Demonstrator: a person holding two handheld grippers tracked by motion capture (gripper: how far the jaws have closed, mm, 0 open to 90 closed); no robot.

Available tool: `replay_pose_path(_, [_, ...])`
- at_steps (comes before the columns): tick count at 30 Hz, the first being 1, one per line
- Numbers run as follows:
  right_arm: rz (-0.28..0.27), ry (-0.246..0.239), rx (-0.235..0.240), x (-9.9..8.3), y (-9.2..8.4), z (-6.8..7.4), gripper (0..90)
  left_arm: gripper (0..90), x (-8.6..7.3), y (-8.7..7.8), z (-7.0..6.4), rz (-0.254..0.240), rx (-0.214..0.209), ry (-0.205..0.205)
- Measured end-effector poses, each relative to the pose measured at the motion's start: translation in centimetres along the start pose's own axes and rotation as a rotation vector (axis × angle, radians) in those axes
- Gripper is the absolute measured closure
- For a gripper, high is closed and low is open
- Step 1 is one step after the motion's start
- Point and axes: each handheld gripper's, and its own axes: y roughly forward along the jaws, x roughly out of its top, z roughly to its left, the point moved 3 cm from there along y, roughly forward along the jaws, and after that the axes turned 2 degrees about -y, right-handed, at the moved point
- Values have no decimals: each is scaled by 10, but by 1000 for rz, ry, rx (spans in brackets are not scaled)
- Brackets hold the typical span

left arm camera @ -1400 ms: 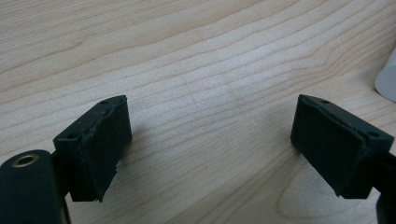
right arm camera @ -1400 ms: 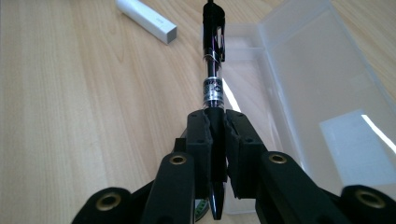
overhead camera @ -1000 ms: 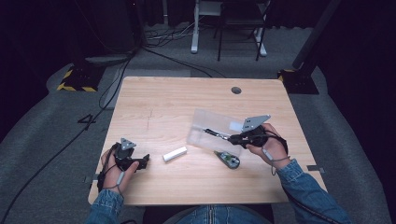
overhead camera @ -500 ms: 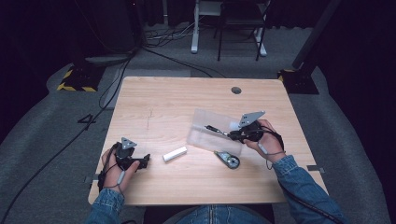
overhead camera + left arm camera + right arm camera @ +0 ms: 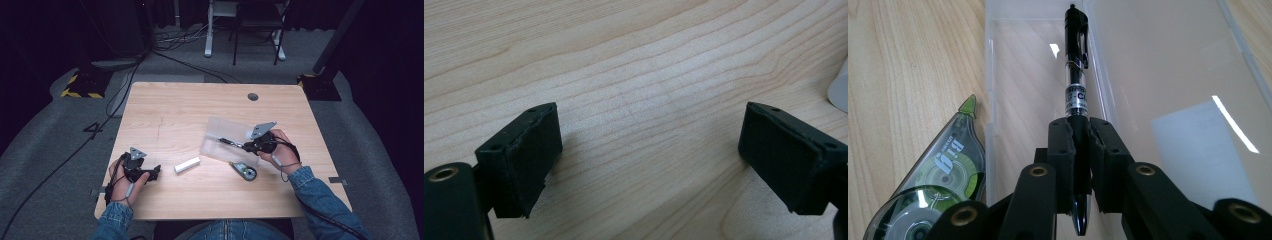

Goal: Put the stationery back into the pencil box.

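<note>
Wooden table [image 5: 175, 115] is being lit in dark room | pen [image 5: 1076, 75] is being clamped by right gripper [image 5: 1082, 150] over clear case [image 5: 1158, 75] | left gripper [image 5: 649, 150] is being held apart | eraser [image 5: 840, 90] is being cut off

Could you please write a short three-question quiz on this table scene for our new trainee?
1. True or false: the right hand-held gripper grips a pen.
2. What lies under the pen: (a) box, (b) eraser, (c) tape roller?
3. Are the left hand-held gripper's jaws open or shut?

Key: 1 true; 2 a; 3 open, nothing between them.
</note>
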Motion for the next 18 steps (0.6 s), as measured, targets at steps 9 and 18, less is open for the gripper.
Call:
replay_pose_path(9, [15, -33, -9, -2, 8, 1, 809, 106, 0, 0, 0, 0, 0, 0])
replay_pose_path(18, [34, -56, -30, -6, 13, 2, 808, 106, 0, 0, 0, 0, 0, 0])
